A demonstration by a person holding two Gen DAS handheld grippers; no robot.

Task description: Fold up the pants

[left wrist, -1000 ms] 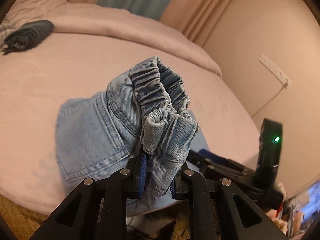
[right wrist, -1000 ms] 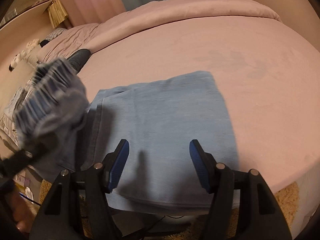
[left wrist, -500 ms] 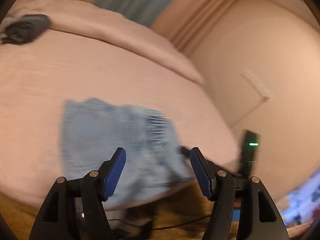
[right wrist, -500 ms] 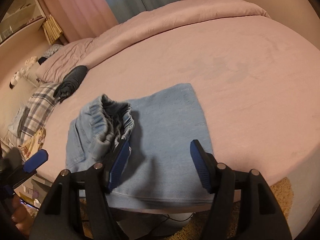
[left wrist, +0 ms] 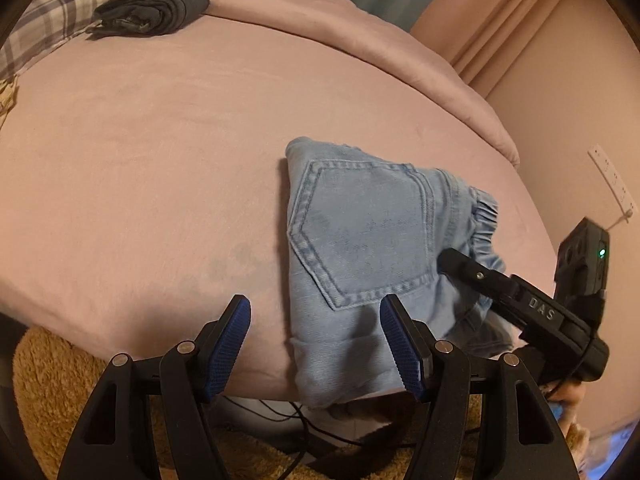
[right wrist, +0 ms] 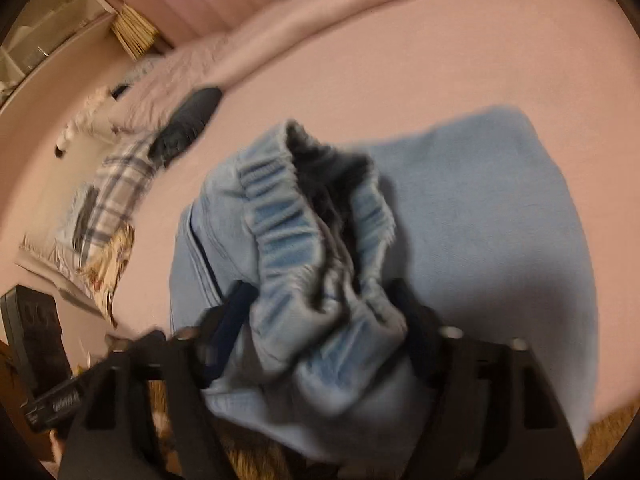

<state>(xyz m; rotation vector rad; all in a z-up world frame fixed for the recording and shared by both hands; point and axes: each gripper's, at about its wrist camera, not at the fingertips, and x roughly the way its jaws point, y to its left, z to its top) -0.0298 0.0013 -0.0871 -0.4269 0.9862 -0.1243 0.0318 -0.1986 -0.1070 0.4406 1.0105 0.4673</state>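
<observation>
The right gripper [right wrist: 320, 332] is closing on the pants [left wrist: 360, 240] waistband [right wrist: 288, 208] — seat it deep before lifting. The left gripper [left wrist: 316, 344] is hovering, fingers spread, empty.

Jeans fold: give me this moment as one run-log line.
pants: folded at bed edge | left gripper: open, empty | right gripper: closing on elastic waistband | step: re-grip

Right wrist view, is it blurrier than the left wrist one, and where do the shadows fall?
Right wrist view: motion-smeared throughout, the jeans' elastic waistband and the closing right gripper around it soft; a dark shadow lies on the folded denim at right. Left wrist view: sharp, the jeans' back pocket stitching crisp, the open left gripper clear; warm dim light, fisheye bending the pink bed.
</observation>
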